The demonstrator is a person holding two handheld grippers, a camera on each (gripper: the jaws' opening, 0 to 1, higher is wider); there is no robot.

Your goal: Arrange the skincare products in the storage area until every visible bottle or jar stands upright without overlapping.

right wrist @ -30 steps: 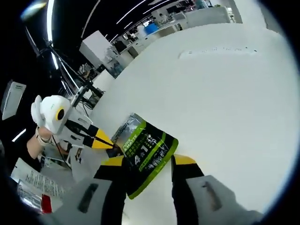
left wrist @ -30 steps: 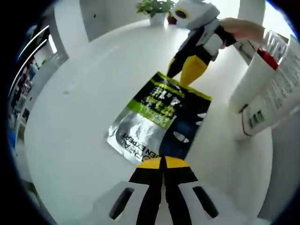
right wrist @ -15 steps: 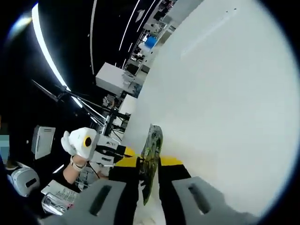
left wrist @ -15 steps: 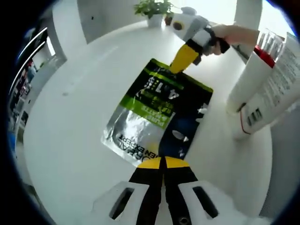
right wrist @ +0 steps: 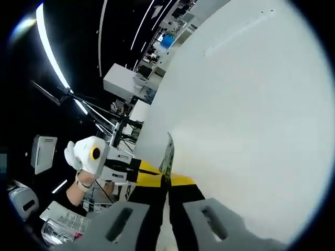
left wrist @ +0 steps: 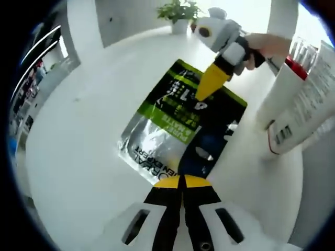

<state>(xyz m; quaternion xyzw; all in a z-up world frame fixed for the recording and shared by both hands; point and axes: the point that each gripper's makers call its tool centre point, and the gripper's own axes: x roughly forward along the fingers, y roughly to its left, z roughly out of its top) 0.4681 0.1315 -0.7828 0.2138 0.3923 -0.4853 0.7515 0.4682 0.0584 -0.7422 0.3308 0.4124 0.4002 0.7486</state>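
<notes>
Since half a second ago, the right gripper (left wrist: 201,94) has pushed further over the printed face of the sachet (left wrist: 178,125), its yellow tip now lying across the green band where before it only touched the far edge; a second ago its jaws were wide apart with the sachet lying between them. In the right gripper view we now see the right gripper's (right wrist: 166,180) jaws drawn almost together with the sachet (right wrist: 168,154) edge-on between them, so we judge that it has the pack pinched. Our left gripper (left wrist: 184,183) has its jaws closed to a thin slit on the near edge of the same sachet, which means both tongs hold one flat pouch from opposite ends. The sachet sits lifted or tilted over the white tabletop (left wrist: 89,130), toward its right side as the left gripper view frames it; we cannot tell whether any corner touches the surface. Just beside it, at the right edge of the tabletop, a white tube (left wrist: 285,99) stands close against a clear packet with red print (left wrist: 314,83), and a potted plant (left wrist: 180,10) stands at the far edge. For the task, we judge that we are mid-way through turning the pouch toward an upright pose; a flat sachet will want something to lean on, and the tube is close enough to be knocked.
</notes>
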